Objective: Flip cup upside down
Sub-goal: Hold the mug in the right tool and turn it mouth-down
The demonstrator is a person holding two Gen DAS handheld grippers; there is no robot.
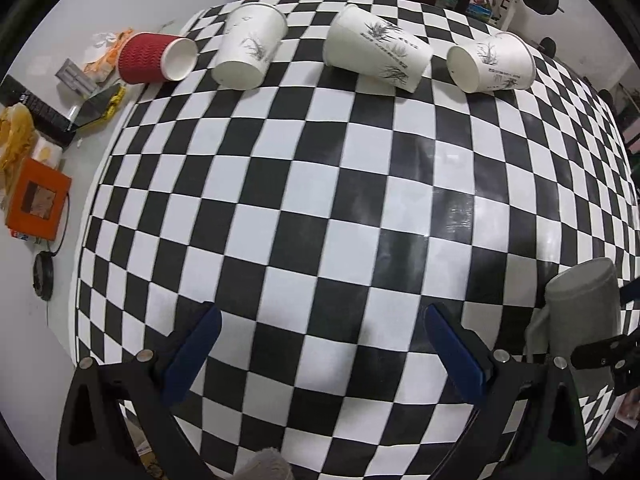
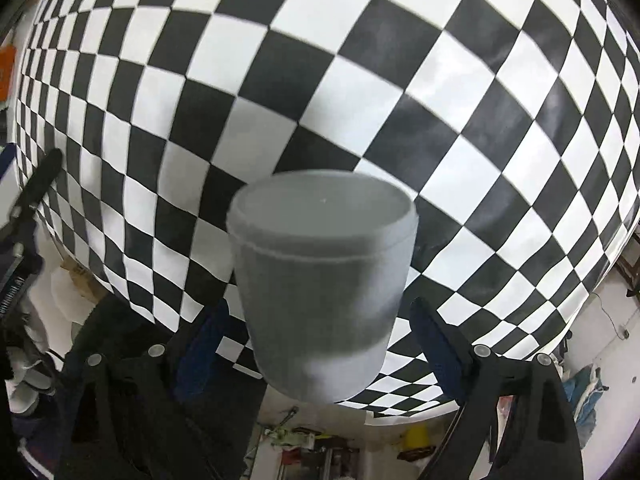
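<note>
A grey cup (image 2: 320,284) fills the middle of the right wrist view, bottom end toward the camera, over the checkered tablecloth (image 2: 360,80). It sits between the fingers of my right gripper (image 2: 316,336), which stand wide apart with a gap to the cup on the right side; the left contact is hidden. The same grey cup (image 1: 580,308) shows at the right edge of the left wrist view, with a handle on its left. My left gripper (image 1: 320,344) is open and empty above the cloth near the table's front.
At the far side of the checkered cloth (image 1: 320,200) lie a red ribbed cup (image 1: 154,58) and three white paper cups (image 1: 250,48) (image 1: 376,54) (image 1: 492,64), all tipped over. Boxes, wrappers and an orange box (image 1: 38,204) clutter the white table at left.
</note>
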